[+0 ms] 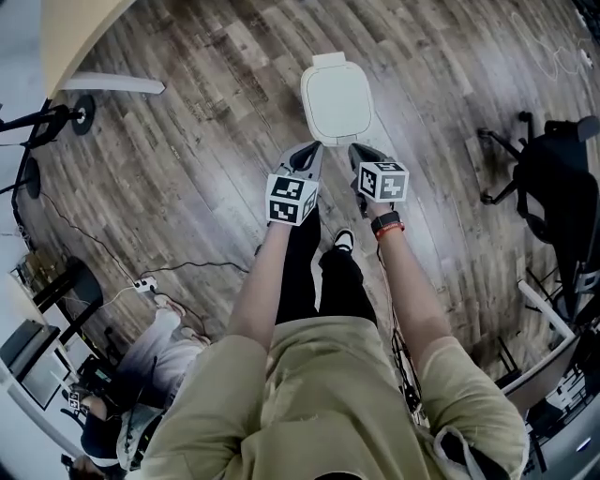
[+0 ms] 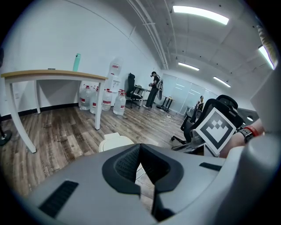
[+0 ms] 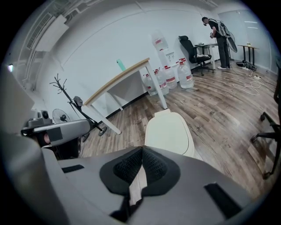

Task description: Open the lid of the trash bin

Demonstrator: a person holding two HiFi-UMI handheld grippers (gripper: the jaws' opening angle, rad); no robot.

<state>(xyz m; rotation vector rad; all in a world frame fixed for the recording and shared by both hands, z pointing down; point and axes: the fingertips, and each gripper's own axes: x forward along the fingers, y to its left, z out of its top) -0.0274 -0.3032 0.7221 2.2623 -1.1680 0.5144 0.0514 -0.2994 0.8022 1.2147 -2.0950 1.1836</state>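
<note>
A white trash bin (image 1: 336, 98) stands on the wood floor with its lid down, just ahead of both grippers. My left gripper (image 1: 312, 148) hovers near the bin's front left edge, jaws shut on nothing. My right gripper (image 1: 359, 150) hovers near the front right edge, also shut and empty. In the left gripper view the bin (image 2: 115, 141) shows just beyond the closed tips of the left gripper (image 2: 139, 146). In the right gripper view the closed lid (image 3: 169, 132) lies right past the closed tips of the right gripper (image 3: 142, 148).
A wooden desk (image 1: 80, 28) stands at the far left and a black office chair (image 1: 562, 178) at the right. A power strip (image 1: 143, 284) with cables lies on the floor, and a person (image 1: 141, 375) is low at the left. Water bottles (image 2: 103, 99) line the wall.
</note>
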